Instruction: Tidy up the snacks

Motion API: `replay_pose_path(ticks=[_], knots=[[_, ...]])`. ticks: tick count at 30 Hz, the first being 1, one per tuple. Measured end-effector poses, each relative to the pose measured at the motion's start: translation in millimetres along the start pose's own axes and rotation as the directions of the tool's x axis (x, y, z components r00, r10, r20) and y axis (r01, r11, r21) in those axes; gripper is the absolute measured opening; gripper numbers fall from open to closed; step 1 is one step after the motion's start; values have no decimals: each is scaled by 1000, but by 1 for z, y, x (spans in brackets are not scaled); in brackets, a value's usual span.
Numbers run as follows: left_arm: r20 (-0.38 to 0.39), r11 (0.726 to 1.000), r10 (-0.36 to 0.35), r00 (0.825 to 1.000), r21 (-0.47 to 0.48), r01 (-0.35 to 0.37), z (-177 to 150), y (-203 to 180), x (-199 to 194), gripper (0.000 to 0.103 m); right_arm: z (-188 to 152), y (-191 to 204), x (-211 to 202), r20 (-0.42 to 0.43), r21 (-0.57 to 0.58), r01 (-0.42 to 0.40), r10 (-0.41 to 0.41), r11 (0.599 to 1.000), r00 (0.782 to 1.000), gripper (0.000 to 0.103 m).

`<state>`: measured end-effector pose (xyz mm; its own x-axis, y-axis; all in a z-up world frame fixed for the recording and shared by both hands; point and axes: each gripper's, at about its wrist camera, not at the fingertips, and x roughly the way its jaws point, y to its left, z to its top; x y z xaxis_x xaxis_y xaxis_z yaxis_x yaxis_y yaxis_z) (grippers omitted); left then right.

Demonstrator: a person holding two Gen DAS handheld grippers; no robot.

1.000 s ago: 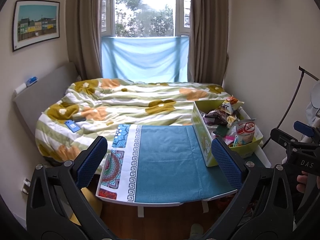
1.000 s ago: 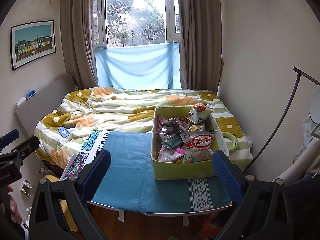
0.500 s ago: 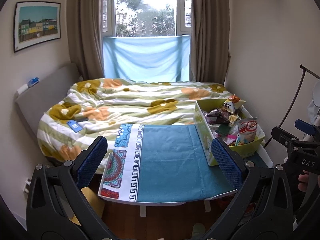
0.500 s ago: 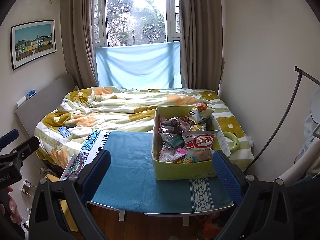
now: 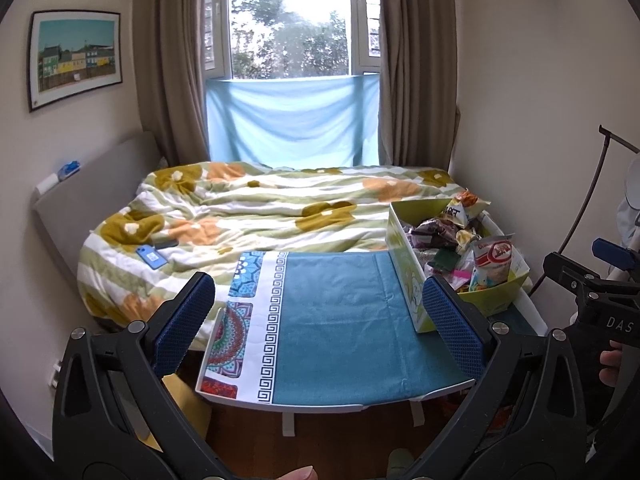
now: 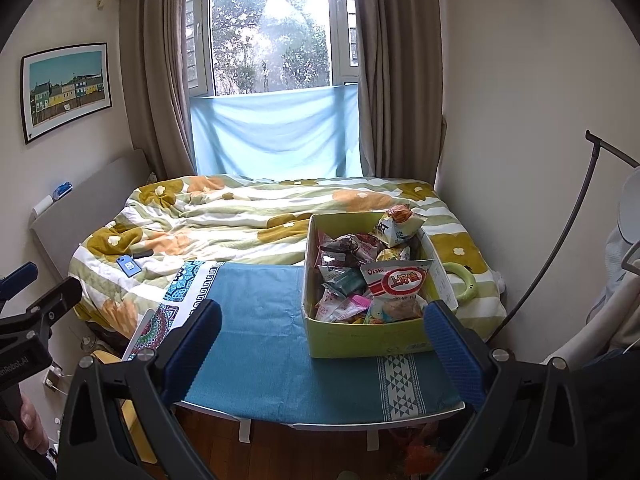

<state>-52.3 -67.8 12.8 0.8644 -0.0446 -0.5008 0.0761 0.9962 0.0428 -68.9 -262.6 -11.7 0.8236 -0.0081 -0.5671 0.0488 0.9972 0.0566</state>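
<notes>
Little has changed over the last second. In the left wrist view the table (image 5: 340, 344) and the green box (image 5: 408, 280) of snacks have slid slightly to the right and a touch lower in the frame, so the left gripper (image 5: 320, 320) has turned a little to the left. In the right wrist view the box (image 6: 360, 340) sits a shade lower and nearer, meaning the right gripper (image 6: 324, 336) has eased forward slightly. Both sets of jaws are as wide apart as before, holding nothing
</notes>
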Motion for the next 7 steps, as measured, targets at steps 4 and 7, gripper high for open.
replay_pose_path(ticks=[4,7], knots=[[-13,998,-45,999,38,45,-1,-15,11,103,-2,-5,1,-21,14,6,-5,1000,1000,101],[-5,998,-29,1000,48,29,-1,-33,20,103,-6,-10,4,-35,12,14,-14,1000,999,101]])
